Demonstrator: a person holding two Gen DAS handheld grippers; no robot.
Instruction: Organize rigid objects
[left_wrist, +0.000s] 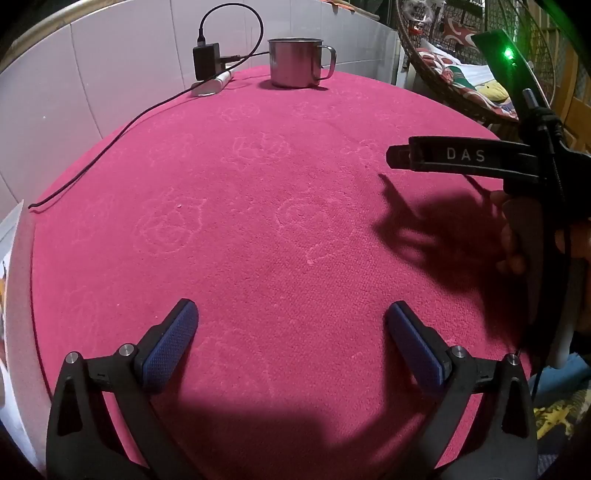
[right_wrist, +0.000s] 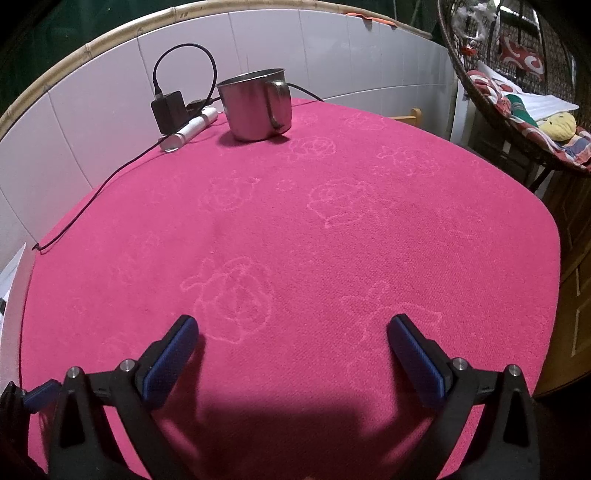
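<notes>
A steel mug (left_wrist: 295, 62) with a handle stands upright at the far edge of the pink-clothed table (left_wrist: 280, 229). Left of it a black charger (left_wrist: 206, 61) stands upright, with a white tube-shaped item (left_wrist: 212, 85) lying against it. The right wrist view shows the same mug (right_wrist: 255, 107), charger (right_wrist: 168, 110) and white tube (right_wrist: 190, 129). My left gripper (left_wrist: 291, 314) hovers open over bare cloth at the near side, with nothing between its fingers. My right gripper (right_wrist: 291, 328) is open too and holds nothing. Its fingers (left_wrist: 443, 155) reach in from the right, held by a hand (left_wrist: 517, 240).
A thin black cable (left_wrist: 110, 144) runs from the charger along the table's left side. A white tiled wall (left_wrist: 110, 74) stands behind the table. A wicker hanging chair (right_wrist: 517, 110) with cushions is at the right, beside a wooden door (right_wrist: 576, 258).
</notes>
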